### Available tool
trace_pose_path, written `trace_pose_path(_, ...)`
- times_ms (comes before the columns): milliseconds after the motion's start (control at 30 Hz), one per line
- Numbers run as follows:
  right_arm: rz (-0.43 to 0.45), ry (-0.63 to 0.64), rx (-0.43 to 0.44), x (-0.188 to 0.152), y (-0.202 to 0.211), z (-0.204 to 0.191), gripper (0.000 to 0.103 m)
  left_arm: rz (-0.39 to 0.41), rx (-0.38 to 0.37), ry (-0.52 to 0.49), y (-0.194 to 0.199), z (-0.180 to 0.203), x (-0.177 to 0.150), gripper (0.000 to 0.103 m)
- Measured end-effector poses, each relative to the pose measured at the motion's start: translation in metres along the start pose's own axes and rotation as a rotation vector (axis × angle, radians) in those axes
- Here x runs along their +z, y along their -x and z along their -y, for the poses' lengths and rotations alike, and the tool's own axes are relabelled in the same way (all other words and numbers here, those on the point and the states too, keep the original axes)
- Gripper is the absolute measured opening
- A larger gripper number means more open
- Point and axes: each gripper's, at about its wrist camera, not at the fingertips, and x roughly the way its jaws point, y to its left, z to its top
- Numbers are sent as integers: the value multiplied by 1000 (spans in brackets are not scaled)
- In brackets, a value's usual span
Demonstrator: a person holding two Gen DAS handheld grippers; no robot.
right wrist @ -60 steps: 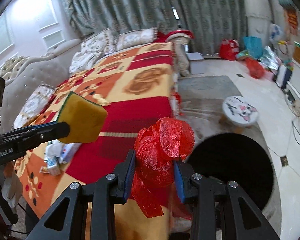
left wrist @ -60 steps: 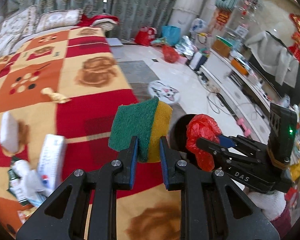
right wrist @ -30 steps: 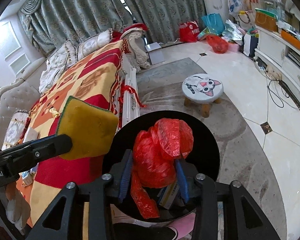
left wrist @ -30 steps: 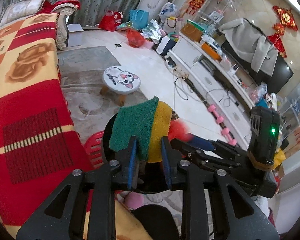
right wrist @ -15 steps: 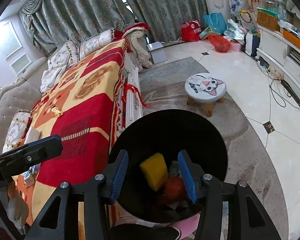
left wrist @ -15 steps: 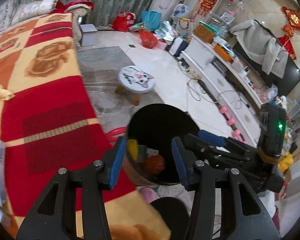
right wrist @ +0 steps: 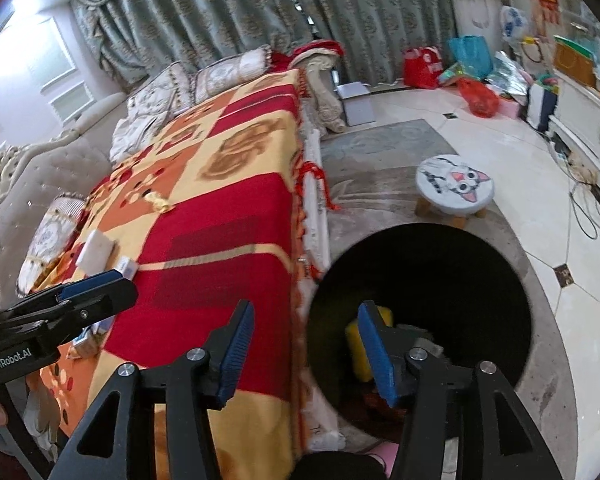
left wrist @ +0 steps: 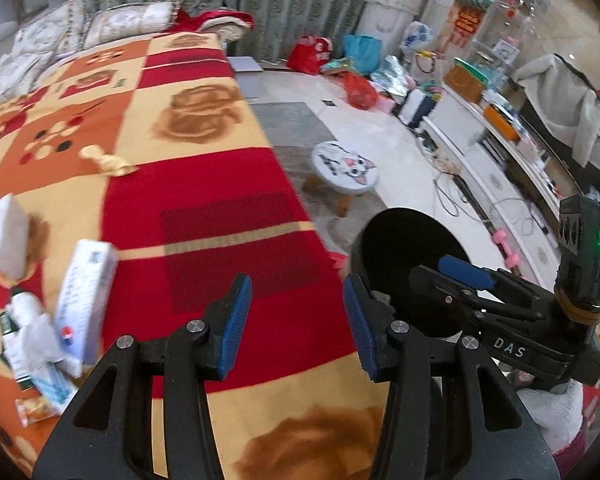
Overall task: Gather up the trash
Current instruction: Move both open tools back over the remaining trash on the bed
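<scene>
A black trash bin [right wrist: 440, 256] stands on the floor beside the blanket-covered sofa [right wrist: 220, 216]; the yellow sponge [right wrist: 358, 350] lies inside it. My left gripper [left wrist: 298, 320] is open and empty over the blanket's red part. My right gripper [right wrist: 304, 350] is open and empty at the bin's near rim, and shows in the left wrist view [left wrist: 466, 276]. On the blanket lie a white box [left wrist: 86, 292], a white block [left wrist: 8, 236], a crumpled yellow wrapper [left wrist: 106, 162] and a pile of small packets [left wrist: 32, 348]. The bin shows in the left wrist view [left wrist: 400, 240].
A small cat-face stool [right wrist: 454, 184] stands on the grey rug beyond the bin. Bags and a red sack [right wrist: 478, 98] crowd the far floor. A low white cabinet [left wrist: 500, 160] with cables runs along the right wall. Pillows [right wrist: 228, 70] sit at the sofa's far end.
Both grippers opened over the bin and dropped the sponge and the red bag into it. The left gripper has since swung back left over the blanket; the right one has shifted left.
</scene>
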Motion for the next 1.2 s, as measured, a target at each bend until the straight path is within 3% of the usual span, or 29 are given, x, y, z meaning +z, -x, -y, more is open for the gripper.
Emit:
trace_pose_path(400, -57, 122, 117, 2, -34, -91, 60, 30, 131, 82, 47, -77, -20, 46)
trace_pose_path(867, -144, 296, 285, 0, -76, -209, 61, 47, 310, 266, 96, -217, -46, 46)
trace_pose_path(1200, -234, 458, 370, 0, -137, -298, 60, 52, 330, 339, 106, -273, -46, 46)
